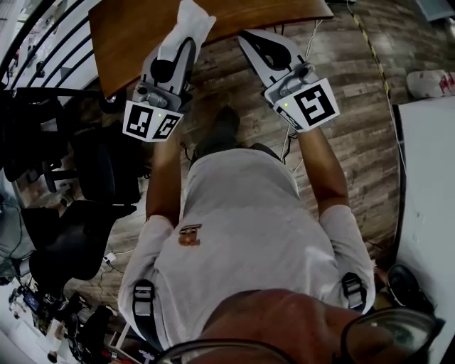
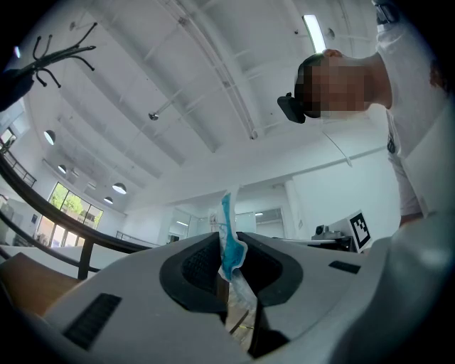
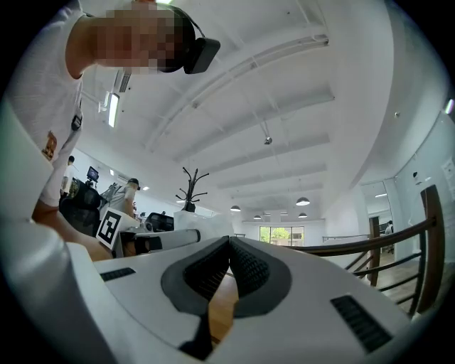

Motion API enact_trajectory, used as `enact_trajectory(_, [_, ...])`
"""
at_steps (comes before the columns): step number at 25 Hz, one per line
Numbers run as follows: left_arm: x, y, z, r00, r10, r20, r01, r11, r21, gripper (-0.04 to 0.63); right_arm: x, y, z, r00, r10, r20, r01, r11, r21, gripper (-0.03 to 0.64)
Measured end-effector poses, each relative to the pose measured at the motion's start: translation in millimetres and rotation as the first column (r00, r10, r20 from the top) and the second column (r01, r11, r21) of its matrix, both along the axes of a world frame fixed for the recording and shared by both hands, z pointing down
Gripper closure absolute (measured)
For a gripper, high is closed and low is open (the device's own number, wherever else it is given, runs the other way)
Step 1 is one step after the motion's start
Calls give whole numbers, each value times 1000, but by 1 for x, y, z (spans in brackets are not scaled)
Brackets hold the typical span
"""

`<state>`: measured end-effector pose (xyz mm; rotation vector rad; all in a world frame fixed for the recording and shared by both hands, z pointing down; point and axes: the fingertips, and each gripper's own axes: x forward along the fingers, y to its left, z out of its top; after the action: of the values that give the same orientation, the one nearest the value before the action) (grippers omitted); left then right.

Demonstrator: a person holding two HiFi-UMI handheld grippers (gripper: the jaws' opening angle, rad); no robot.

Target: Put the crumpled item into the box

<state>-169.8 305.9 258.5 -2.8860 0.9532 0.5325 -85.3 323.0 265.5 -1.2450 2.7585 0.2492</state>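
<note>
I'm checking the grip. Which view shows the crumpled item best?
The left gripper view: the crumpled item sits pinched between the jaws, its blue print visible. The head view shows only a white wad sticking out of the left gripper. The right gripper view doesn't clearly show it.

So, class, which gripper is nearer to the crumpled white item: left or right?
Left. The left gripper has its jaws shut on the crumpled item; the right gripper is off to its right, jaws together, not touching it.
</note>
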Motion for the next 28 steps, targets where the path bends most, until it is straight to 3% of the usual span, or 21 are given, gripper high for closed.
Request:
enact_trajectory(8, [16, -113, 15, 1000, 7, -9, -7, 1000, -23, 518, 18, -108, 14, 999, 21, -39, -23, 999, -33, 584])
enact_trajectory(13, [31, -195, 20, 1000, 17, 0, -17, 999, -46, 518, 33, -190, 9, 999, 49, -19, -50, 999, -20, 584])
enact_trajectory(21, [17, -337, 38, 1000, 25, 19, -23, 997, -75, 518, 17, -333, 30, 991, 72, -113, -81, 994, -76, 584])
enact_trajectory(28, [27, -436, 45, 999, 38, 23, -35, 995, -98, 518, 26, -425, 29, 986, 104, -131, -113, 992, -64, 584])
